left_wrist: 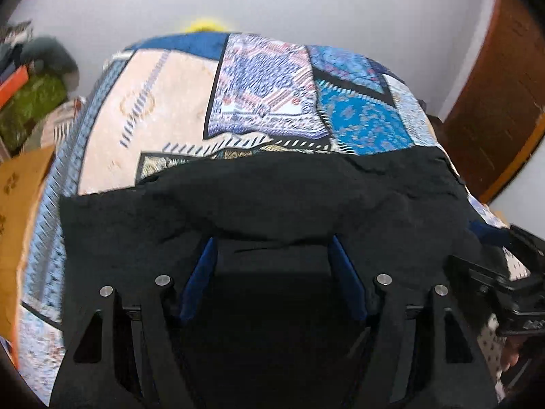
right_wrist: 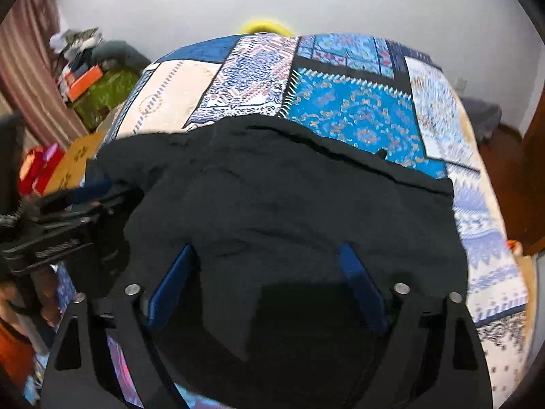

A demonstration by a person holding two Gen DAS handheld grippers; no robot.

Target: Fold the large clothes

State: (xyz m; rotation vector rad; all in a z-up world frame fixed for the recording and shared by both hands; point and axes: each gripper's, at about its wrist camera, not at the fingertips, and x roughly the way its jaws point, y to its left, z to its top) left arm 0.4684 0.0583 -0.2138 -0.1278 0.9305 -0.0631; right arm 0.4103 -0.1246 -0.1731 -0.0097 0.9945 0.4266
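— Two views, one black garment (left_wrist: 259,197) spread on the patchwork bedspread (left_wrist: 265,95). What does the left wrist view give that the right does not?

— A brown wooden door (left_wrist: 494,85) at the right edge, and the right gripper (left_wrist: 504,289) low at the right of the cloth. The left gripper (left_wrist: 272,272) hangs over the near part of the garment, blue fingers (left_wrist: 201,279) spread apart, nothing pinched between them.

— And the right wrist view?

— The left gripper (right_wrist: 68,218) at the far left with a hand (right_wrist: 20,303) under it, a striped curtain (right_wrist: 30,68) and an orange box (right_wrist: 85,78) on a cluttered pile. The right gripper (right_wrist: 269,286) stands wide open above the cloth, its fingers (right_wrist: 173,283) clear of any fold.

— Edges?

— The garment's far hem runs across mid-bed, a little ragged; its right edge stops short of the bed's side, leaving a patterned strip bare. Beyond the hem the bedspread lies free up to the white wall (right_wrist: 340,3). A yellow object (right_wrist: 265,27) peeks over the far edge, too blurred to tell.
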